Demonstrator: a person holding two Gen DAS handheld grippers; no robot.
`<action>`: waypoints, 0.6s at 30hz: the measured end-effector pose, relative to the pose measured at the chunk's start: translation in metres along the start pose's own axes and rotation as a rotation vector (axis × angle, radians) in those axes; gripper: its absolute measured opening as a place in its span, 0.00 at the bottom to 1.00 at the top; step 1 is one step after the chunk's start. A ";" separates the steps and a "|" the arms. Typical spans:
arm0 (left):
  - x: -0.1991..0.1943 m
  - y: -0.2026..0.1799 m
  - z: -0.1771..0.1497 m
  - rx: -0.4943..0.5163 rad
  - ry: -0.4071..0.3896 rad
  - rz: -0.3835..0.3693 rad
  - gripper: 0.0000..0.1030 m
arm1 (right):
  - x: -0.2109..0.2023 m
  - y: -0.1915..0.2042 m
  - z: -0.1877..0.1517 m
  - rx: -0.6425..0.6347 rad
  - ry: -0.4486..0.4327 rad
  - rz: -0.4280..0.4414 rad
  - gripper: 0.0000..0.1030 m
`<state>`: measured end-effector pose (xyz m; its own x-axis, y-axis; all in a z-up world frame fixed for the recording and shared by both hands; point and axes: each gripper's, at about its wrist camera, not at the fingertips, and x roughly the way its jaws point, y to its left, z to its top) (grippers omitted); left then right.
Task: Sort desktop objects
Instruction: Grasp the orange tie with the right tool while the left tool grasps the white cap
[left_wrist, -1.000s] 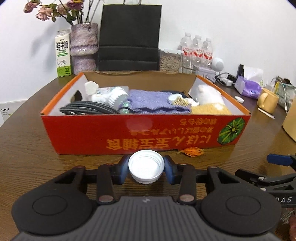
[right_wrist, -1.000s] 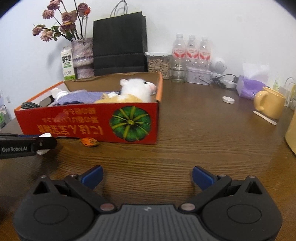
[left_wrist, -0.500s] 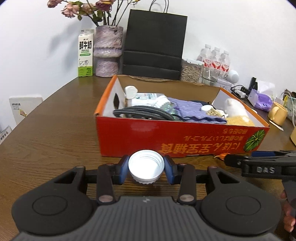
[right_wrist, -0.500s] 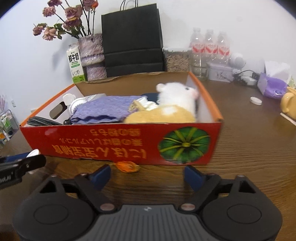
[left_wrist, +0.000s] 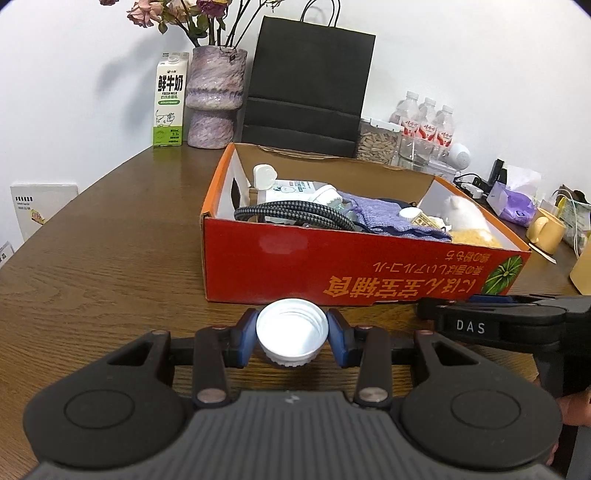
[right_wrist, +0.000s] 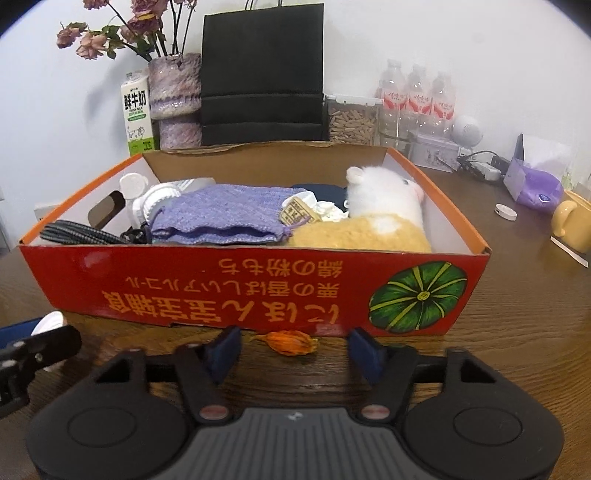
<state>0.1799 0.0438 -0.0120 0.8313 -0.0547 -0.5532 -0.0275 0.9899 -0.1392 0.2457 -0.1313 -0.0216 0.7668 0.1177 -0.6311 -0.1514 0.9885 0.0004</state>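
Two grippers are working just short of a red cardboard box (right_wrist: 236, 291) on the wooden table (left_wrist: 103, 258). The left gripper (left_wrist: 291, 338) is holding a white bottle cap (left_wrist: 291, 332) clamped between its blue fingers (left_wrist: 245, 338), open side up. The right gripper (right_wrist: 293, 350) is closing its jaws, fingers not touching the orange dried flower bud (right_wrist: 291, 342) lying on the table between them, just before the box wall. Inside the box, a purple knitted cloth (right_wrist: 221, 218) is lying at 12 o'clock, a plush toy (right_wrist: 384, 206) at 1 o'clock. Beyond, a black paper bag (right_wrist: 262, 74) is standing at 12 o'clock, a milk carton (right_wrist: 136, 114) at 11 o'clock.
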 end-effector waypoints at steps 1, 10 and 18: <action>-0.001 0.000 0.000 0.000 0.000 -0.001 0.39 | -0.001 0.000 0.000 -0.002 -0.003 -0.001 0.38; -0.006 -0.003 -0.005 0.000 -0.003 0.002 0.39 | -0.013 -0.011 -0.007 0.030 -0.015 0.055 0.37; -0.027 -0.014 0.006 0.017 -0.078 -0.019 0.39 | -0.054 -0.027 -0.007 0.047 -0.113 0.113 0.37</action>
<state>0.1616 0.0321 0.0101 0.8722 -0.0643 -0.4849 -0.0018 0.9909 -0.1346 0.2045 -0.1652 0.0072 0.8123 0.2359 -0.5334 -0.2137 0.9713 0.1041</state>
